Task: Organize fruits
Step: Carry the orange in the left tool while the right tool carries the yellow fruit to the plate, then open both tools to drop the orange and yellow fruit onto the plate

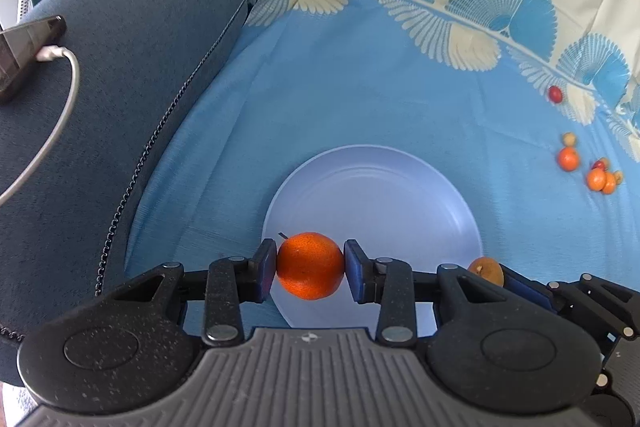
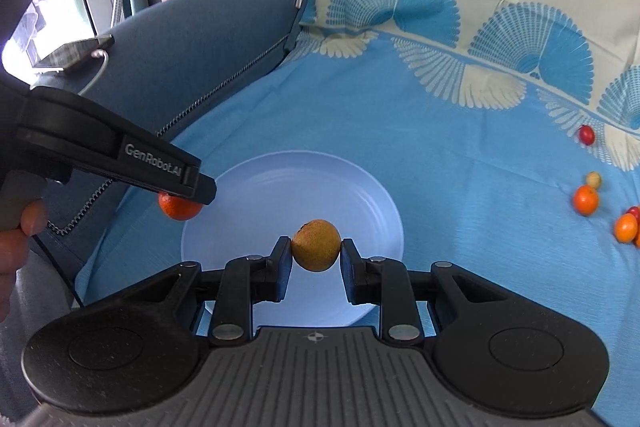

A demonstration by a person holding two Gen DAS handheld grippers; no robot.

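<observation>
Blue cloth (image 1: 360, 87) with a pale fan pattern covers the surface, and a dark blue cushion (image 1: 140, 67) rises along its left side.

An orange tangerine (image 1: 310, 265) sits clamped between the blue fingers (image 1: 264, 273) of the left gripper (image 1: 310, 269), held in the air above the near left rim of a pale blue plate (image 1: 372, 187). In the right wrist view the same tangerine (image 2: 180, 207) peeks out under the left gripper's black body, over the plate's left edge.

A smaller yellow-brown fruit (image 2: 316, 245) is pinched between the fingers (image 2: 280, 267) of the right gripper (image 2: 316, 247), hanging above the near part of the plate (image 2: 292, 187). From the left wrist view this fruit (image 1: 486, 269) shows just beside the left gripper's right arm. The two grippers are close together, side by side over the plate, whose bowl holds nothing.

Well apart to the right on the cloth lie the loose fruits: a red one (image 2: 587, 135) farthest back, a small tan one (image 2: 593, 179) touching or just beside an orange one (image 2: 586, 200), and a further orange and red cluster (image 2: 628, 227) at the frame edge.

On the cushion rests a phone (image 2: 72, 55) with a white cable (image 1: 60, 115) plugged in. A person's hand (image 2: 20, 239) grips the left gripper's handle.
</observation>
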